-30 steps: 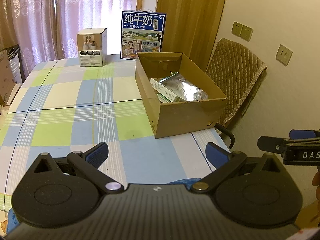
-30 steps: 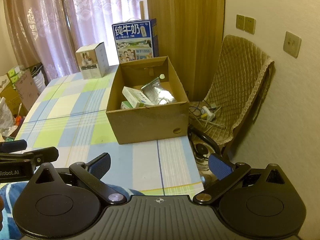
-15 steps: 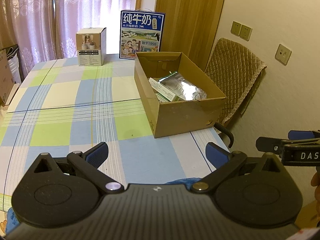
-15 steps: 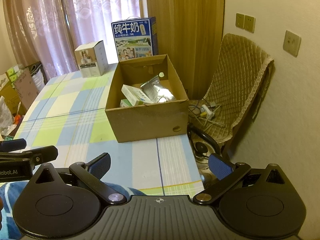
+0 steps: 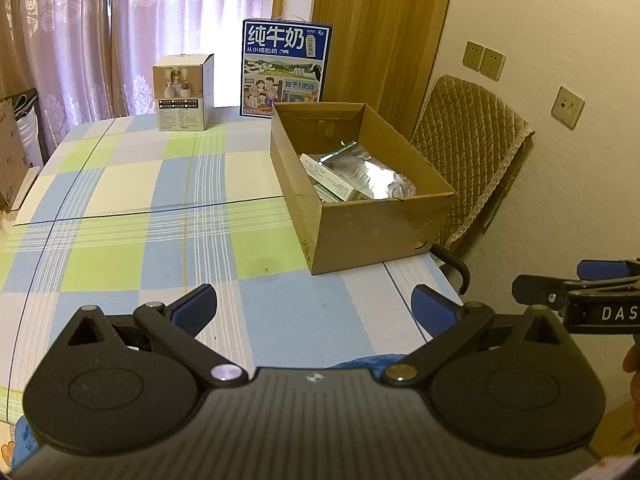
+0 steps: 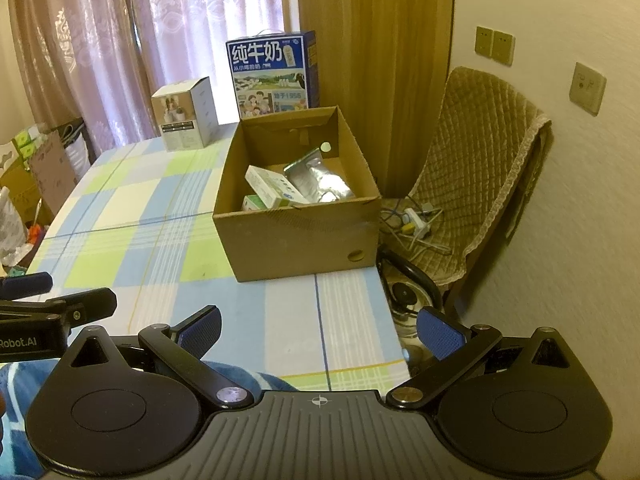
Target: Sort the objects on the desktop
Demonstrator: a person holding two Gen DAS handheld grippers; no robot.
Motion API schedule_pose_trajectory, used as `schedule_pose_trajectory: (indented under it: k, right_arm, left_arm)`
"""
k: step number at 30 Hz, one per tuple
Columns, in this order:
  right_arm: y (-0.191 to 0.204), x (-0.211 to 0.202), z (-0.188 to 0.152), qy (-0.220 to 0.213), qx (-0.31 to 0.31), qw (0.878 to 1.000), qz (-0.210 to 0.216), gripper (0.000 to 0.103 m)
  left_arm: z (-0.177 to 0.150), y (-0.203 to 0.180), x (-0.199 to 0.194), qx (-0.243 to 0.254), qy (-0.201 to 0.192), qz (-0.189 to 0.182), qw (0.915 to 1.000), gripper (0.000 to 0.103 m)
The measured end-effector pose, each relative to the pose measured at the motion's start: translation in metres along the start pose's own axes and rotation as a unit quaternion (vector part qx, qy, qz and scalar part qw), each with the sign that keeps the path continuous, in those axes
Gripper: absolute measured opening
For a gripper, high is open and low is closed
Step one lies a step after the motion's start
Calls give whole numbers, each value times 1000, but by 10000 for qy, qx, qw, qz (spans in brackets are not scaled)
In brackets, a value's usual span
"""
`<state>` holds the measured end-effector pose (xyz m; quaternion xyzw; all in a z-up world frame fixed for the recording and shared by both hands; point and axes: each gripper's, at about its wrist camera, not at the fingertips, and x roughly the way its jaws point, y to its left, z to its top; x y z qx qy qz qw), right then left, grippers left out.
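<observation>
Left wrist view: your left gripper (image 5: 314, 306) and right gripper (image 6: 319, 326) spread, empty; box (image 5: 372, 222) filled, retreat level.

- My left tongs' camera looks across the checked tablecloth (image 5: 120, 200) from its near edge.
- My right one sits beside it; both share the open brown cardboard box (image 5: 360, 224) (image 6: 300, 240).

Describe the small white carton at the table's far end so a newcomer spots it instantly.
Find the checked table; at its far edge by the curtains stand two cartons. The small white carton is the left one, apart from the open cardboard box. Its neighbour, the blue milk carton, is taller.
</observation>
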<state>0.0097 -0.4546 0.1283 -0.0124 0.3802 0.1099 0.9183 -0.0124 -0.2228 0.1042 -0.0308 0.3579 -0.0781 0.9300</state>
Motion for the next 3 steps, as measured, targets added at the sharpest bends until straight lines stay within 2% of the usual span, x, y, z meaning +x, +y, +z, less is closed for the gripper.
schedule_pose_trajectory:
  k: [3]
  right_arm:
    - [1, 2, -1, 10, -16, 10000, -2, 101]
  left_arm:
    - [-2, 0, -1, 64, -81, 58, 9999, 102]
